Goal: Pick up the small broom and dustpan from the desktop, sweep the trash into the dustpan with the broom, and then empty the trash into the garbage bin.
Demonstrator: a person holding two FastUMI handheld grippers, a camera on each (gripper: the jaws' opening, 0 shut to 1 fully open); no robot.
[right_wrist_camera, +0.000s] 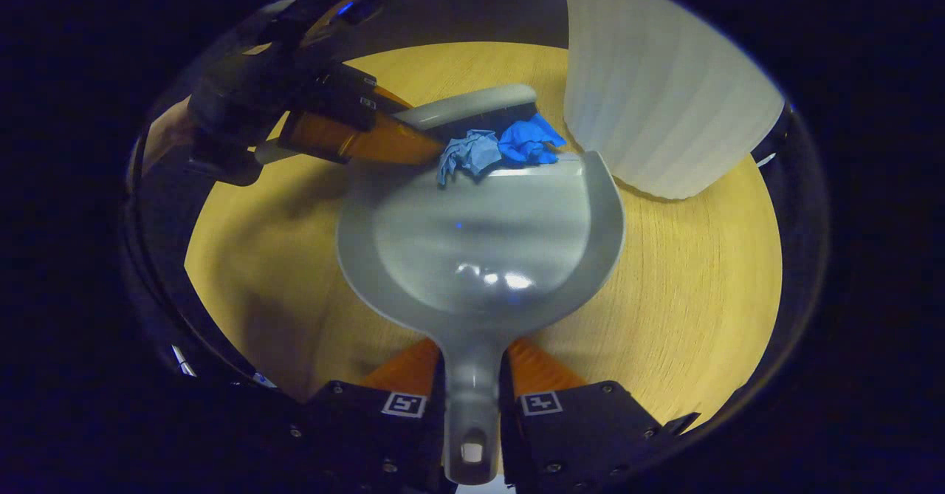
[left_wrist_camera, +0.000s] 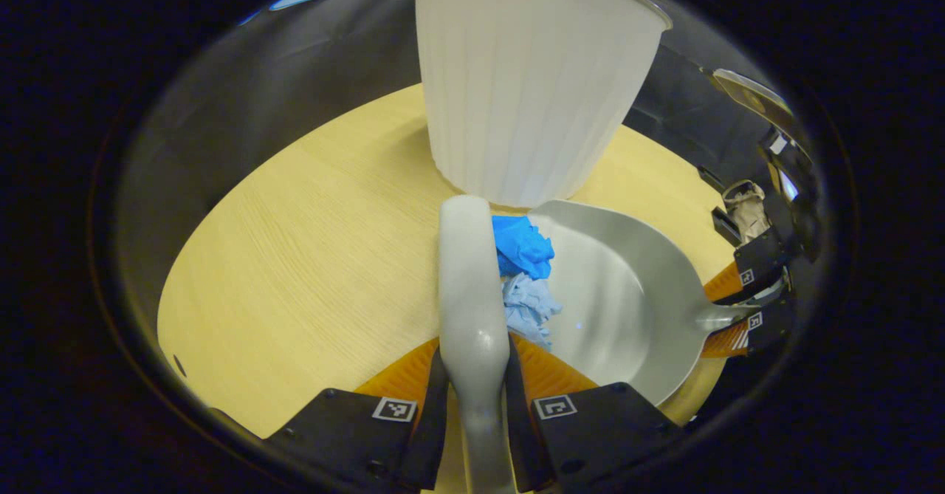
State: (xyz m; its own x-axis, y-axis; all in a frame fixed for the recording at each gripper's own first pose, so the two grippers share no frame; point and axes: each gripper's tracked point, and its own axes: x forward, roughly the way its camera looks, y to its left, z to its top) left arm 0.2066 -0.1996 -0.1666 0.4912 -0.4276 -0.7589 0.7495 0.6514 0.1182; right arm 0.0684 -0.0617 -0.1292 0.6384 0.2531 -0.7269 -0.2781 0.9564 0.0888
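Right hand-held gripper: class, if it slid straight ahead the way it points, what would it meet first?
Past the dustpan that the right hand-held gripper holds, the crumpled blue paper at the pan's front edge comes first, with the broom just behind it. Depth is hard to judge here.

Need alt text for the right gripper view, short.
The right tool is shut on the handle of a grey dustpan lying on a wooden desk. At the pan's far lip, a broom held by the left tool pushes two crumpled blue papers, beside a white bin.
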